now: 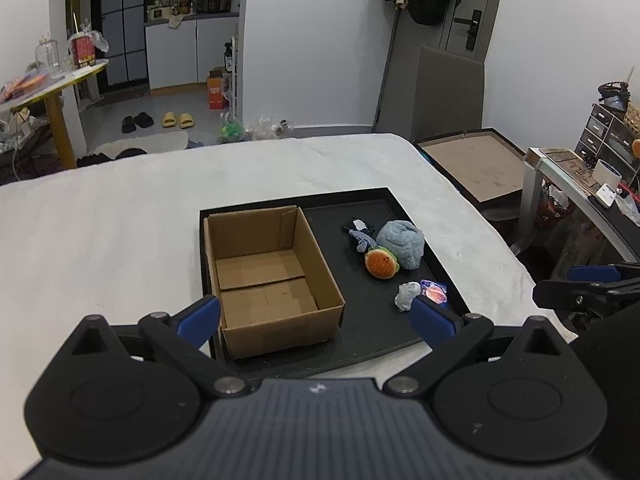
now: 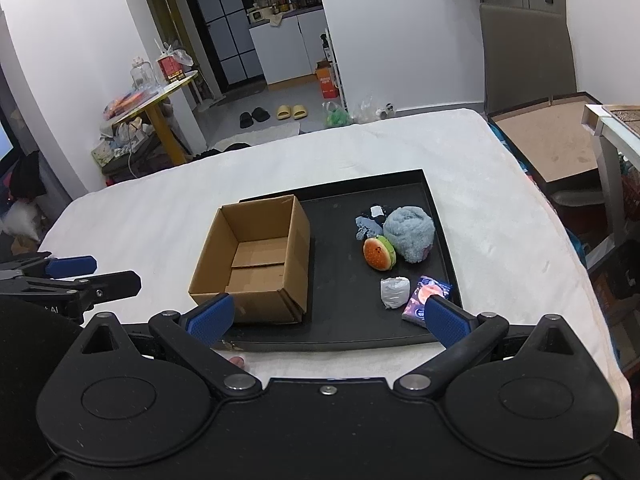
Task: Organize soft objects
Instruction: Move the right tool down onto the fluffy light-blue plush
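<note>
A tray [image 2: 434, 204] sits mid-frame on the bed cover [image 2: 160, 216] in the right wrist view. A cardboard box [image 2: 256, 256] stands on the tray's left half, open at the top with nothing inside. On the right half, toward the upper right, a rolled towel [image 2: 410, 236] lies with a small sock [image 2: 366, 226] just to its left. A burger plush [image 2: 378, 254] rests below the sock, touching the towel's lower left. Lower still, a crumpled wad [image 2: 394, 292] lies beside a tissue packet [image 2: 426, 292], the packet to its right, near the tray's lower right corner.
</note>
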